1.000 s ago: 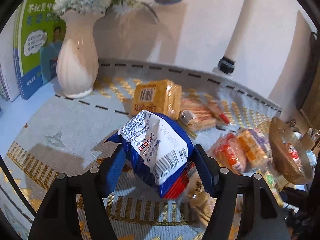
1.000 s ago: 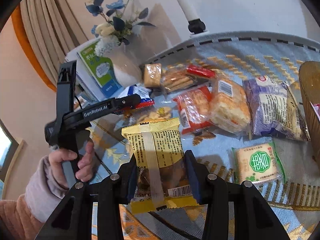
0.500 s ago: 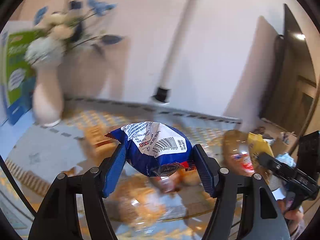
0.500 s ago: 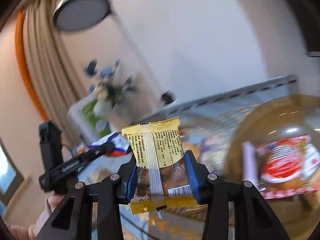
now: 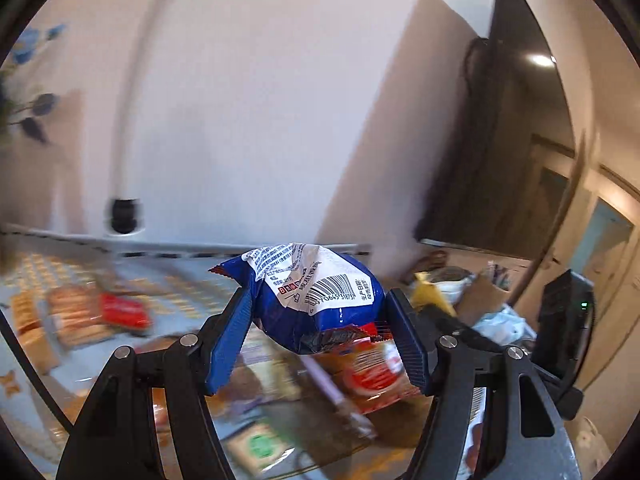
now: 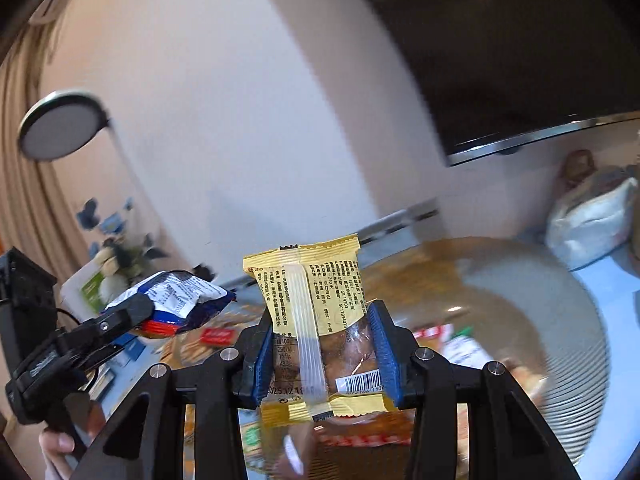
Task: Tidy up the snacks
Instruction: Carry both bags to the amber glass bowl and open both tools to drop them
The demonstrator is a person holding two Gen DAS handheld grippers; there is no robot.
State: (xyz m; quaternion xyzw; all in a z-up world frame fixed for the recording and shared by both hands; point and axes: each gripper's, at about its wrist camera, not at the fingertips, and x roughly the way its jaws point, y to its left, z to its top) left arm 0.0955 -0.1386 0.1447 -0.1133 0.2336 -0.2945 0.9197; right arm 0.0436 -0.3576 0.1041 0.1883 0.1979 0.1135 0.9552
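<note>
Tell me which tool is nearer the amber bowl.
Right. The right tool, gripping the yellow packet, hangs at the amber bowl; the left tool is off to its left.

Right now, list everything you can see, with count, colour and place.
blue packet: 1, blue-white, in left gripper
yellow packet: 1, yellow, in right gripper
bowl: 1, amber glass, under both grippers, snacks inside
loose snacks: several, blurred, on patterned cloth
flowers: 1 bunch, blue-white, far left
lamp: 1, grey, by wall
screen: 1, black, on wall
left gripper: black, blue pads, shut
right gripper: same, shut
hand: 1, on left gripper's handle
</note>
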